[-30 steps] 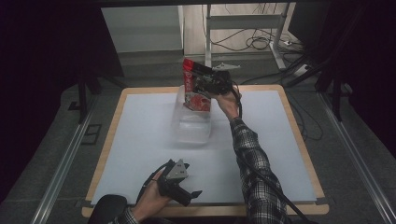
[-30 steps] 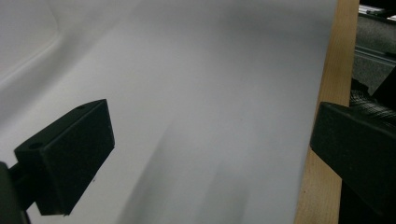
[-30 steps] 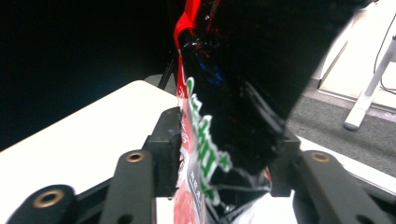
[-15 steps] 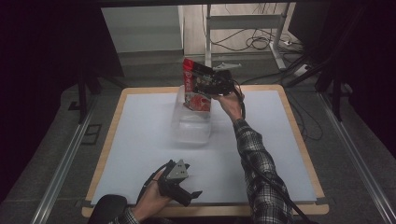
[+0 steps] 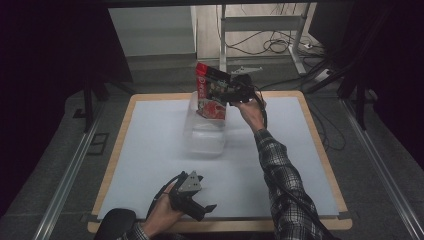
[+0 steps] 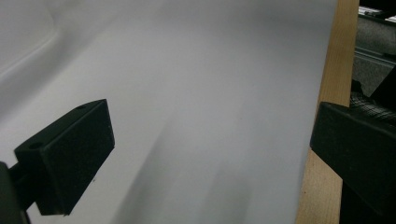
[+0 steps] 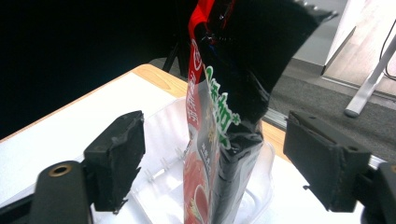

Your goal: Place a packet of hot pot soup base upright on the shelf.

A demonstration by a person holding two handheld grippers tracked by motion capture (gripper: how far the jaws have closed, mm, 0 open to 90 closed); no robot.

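From above, my right gripper (image 5: 231,95) is at the far edge of the worktop (image 5: 150,150). Its own view shows jaws that have just been opening, clear of the red pouch (image 7: 210,140) standing in the clear tray (image 7: 163,172). My left gripper (image 6: 205,154), near edge, gapes empty.

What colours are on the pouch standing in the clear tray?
Red and black, with green lettering on the pouch; right gripper view shows it best.

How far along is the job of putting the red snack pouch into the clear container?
Done: the red snack pouch stands upright inside the clear container. In hand: the right hand-held gripper has just been opening; its jaws stand apart on either side of the pouch, pads off it. Left: pulling that gripper clear. The left hand-held gripper rests open near the table's front edge.
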